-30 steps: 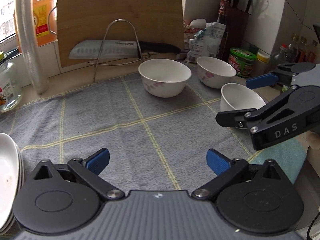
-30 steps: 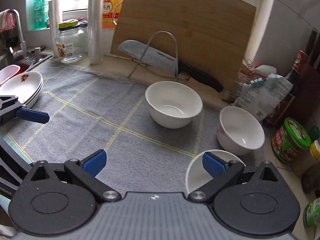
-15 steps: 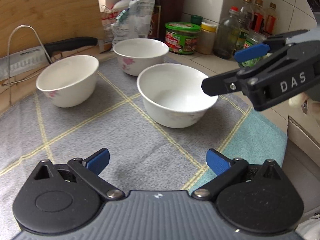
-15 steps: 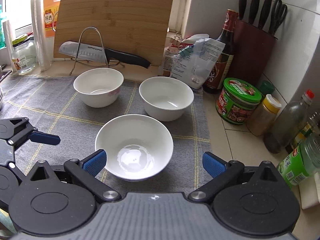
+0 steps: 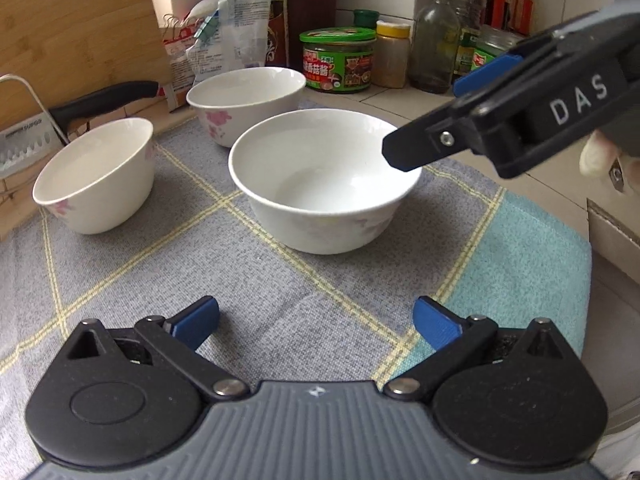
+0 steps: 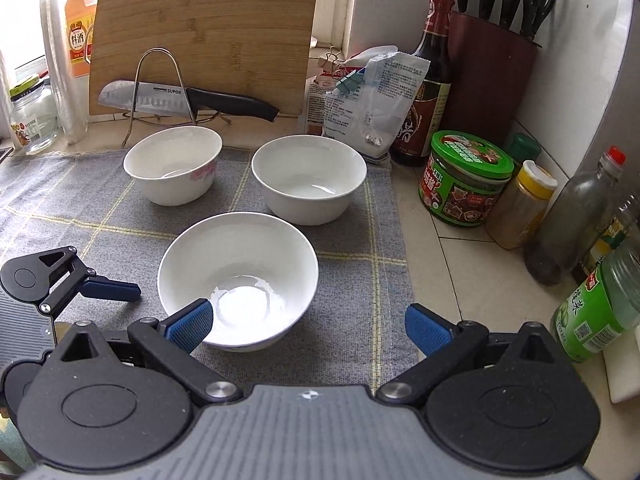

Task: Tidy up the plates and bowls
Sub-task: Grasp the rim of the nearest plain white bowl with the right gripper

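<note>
- Nearest bowl [image 6: 238,276] sits upright on the grey mat [image 6: 352,280], near its right part, nothing inside; mat's right edge runs just beyond it, bare tile counter [image 6: 460,272] after that.
- Two more bowls farther back: left bowl [image 6: 173,170] and right bowl [image 6: 309,178], side by side with a gap between them, both apart from the nearest one.
- Right gripper [image 6: 306,322] spread wide, holding nothing; left blue pad [image 6: 188,322] overlaps the nearest bowl's near rim, contact unclear; right pad over open mat.
- Left gripper [image 5: 316,320] spread, empty, low over the mat, bowl ahead with clear cloth between.
- From the left wrist view, right gripper's black finger [image 5: 424,146] reaches over the bowl's right rim.
- Teal cloth [image 5: 520,264] at mat's near-right corner.
- Right side crowded: green-lid jar [image 6: 466,178], bottles [image 6: 568,220].
- Far: knife [image 6: 180,98] on wire rack, cutting board [image 6: 204,28] leaning on wall.
</note>
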The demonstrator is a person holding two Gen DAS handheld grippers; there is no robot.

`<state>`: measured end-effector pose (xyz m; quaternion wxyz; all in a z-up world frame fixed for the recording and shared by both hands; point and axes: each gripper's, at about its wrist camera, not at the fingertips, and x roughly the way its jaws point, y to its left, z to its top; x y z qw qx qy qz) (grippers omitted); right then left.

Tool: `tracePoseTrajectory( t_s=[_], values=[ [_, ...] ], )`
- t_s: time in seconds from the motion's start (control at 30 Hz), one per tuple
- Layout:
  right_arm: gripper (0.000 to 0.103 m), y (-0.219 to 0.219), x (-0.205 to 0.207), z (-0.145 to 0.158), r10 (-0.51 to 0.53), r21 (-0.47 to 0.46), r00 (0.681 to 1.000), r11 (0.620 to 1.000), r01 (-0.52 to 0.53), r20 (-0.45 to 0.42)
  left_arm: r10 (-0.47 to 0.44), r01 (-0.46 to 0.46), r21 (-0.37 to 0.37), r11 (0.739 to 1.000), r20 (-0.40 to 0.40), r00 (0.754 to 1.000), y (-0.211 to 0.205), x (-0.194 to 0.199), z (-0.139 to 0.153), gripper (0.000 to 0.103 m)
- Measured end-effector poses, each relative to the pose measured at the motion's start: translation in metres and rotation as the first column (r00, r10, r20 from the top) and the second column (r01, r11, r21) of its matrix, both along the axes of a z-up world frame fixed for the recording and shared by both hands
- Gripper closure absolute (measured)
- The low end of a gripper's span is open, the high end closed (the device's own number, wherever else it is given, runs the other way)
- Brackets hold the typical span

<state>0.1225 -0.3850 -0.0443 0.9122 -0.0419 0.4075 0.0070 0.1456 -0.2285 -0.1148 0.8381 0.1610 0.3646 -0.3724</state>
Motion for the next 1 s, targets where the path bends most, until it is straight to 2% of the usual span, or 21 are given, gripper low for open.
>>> tracePoseTrajectory(
  t_s=[0.13, 0.27, 0.33, 0.6, 1.0],
  values=[
    [0.000, 0.002, 0.003, -0.001, 0.010, -0.002, 1.000, 1.000, -0.010, -0.003, -0.006, 0.006, -0.003, 1.000, 0.008, 1.000, 0.001, 0.000, 0.000, 0.001],
    [0.000, 0.002, 0.006, -0.003, 0.025, 0.003, 1.000, 1.000, -0.025, -0.012, -0.020, 0.021, -0.018, 1.000, 0.065, 0.998, 0.001, -0.001, 0.002, 0.001],
    [0.000, 0.001, 0.008, -0.003, 0.039, 0.020, 0.999, 0.999, -0.039, -0.019, -0.023, 0.027, -0.037, 0.999, 0.096, 0.995, -0.001, 0.000, 0.007, 0.001],
    [0.000, -0.003, 0.023, -0.006, 0.084, 0.104, 0.996, 0.991, -0.079, -0.039, -0.054, 0.064, -0.072, 0.995, 0.138, 0.989, -0.015, 0.007, 0.013, 0.001],
    [0.000, -0.010, 0.051, -0.016, 0.142, 0.230, 0.986, 0.966, -0.117, -0.093, -0.055, 0.072, -0.127, 0.989, 0.138, 0.989, -0.020, 0.013, 0.013, 0.001]
  ],
)
